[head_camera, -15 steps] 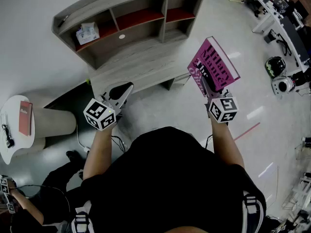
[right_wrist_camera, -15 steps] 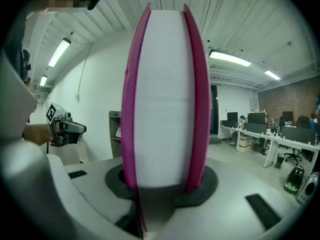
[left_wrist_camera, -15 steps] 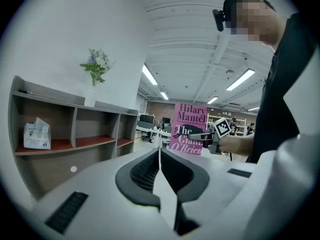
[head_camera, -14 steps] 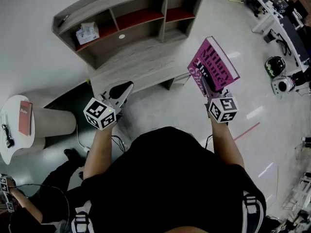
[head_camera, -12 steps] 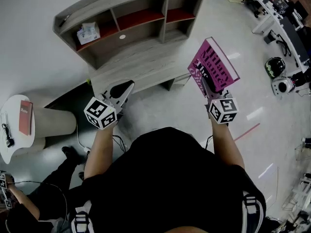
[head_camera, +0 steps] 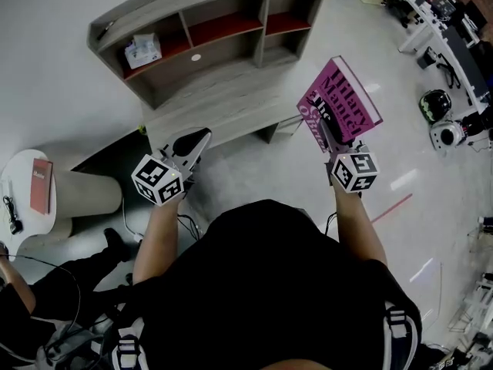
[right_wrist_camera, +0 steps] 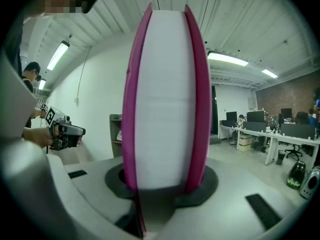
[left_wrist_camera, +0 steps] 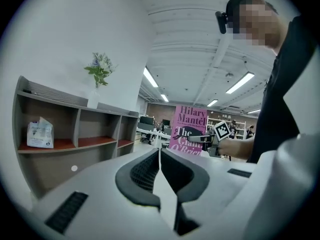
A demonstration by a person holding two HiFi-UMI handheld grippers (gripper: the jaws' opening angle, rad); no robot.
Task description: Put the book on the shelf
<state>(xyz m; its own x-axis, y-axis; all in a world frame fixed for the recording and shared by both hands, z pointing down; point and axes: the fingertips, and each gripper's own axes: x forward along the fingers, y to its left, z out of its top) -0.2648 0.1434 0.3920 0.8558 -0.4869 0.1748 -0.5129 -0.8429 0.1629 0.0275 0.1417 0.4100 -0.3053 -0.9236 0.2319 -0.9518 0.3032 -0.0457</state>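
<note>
The wooden shelf (head_camera: 223, 102) stands in front of you against the white wall. It has open compartments above a broad lower deck. Off to your left is a round white table (head_camera: 19, 222) with a small red book (head_camera: 40, 185) lying flat on it.

Both your forearms reach forward from your body with the elbows bent. The left one angles in towards the front edge of the shelf's lower deck. The right one is pushed out further, towards the shelf's right end.

The pink book (head_camera: 339, 102) is in the air at that right end, not on the shelf. It stands up out of the right gripper (head_camera: 327, 133), which clamps its lower edge. Its front cover tilts towards your left side. In the right gripper view the white page block rises straight up between the two pink covers, with a jaw pressed against each cover.

The left gripper (head_camera: 199, 139) hovers just short of the deck's front edge and points at the shelf. Its jaws meet tip to tip with nothing between them.

A white tissue pack (head_camera: 141, 51) sits in the upper left compartment. A small vase of flowers (left_wrist_camera: 97, 79) stands on the top board.
</note>
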